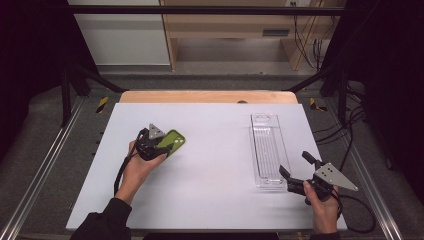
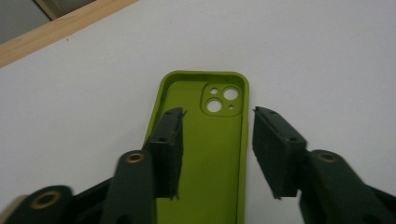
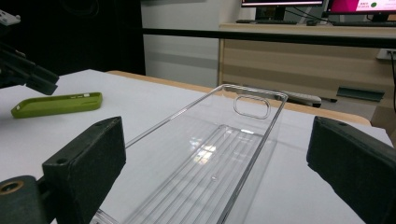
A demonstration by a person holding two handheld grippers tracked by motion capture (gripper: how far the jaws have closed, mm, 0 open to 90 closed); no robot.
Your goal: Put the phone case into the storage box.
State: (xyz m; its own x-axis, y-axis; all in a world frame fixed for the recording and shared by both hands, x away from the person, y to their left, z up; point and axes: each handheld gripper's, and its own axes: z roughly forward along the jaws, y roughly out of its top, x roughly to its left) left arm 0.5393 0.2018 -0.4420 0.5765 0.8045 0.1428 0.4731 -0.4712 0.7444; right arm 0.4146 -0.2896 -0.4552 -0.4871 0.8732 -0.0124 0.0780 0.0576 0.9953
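The soft green rubbery phone case (image 2: 201,154) lies flat on the white worktop (image 1: 210,165), open side up, with its camera holes at the far end. The left gripper (image 2: 217,154) hangs right over it. Its black fingers (image 2: 168,149) are narrow but not shut. One finger is inside the case, close to the left wall. The other finger is just outside the right wall. So the right wall sits between the two fingers, and nothing is pinched yet.

The case looks very light and bendy. It will not break. It may flop or twist if only one corner is held. A thin side wall is a good place to pinch, near the middle of the long side, so it hangs even. The rubbery skin should not slip much.

The right gripper (image 1: 299,172) is near the close end of the long clear plastic tray (image 1: 267,150). Its fingers (image 3: 86,163) are wide apart, one on each side of the tray, and hold nothing. The tray looks stiff, smooth and slippery, and it could crack if squeezed hard.
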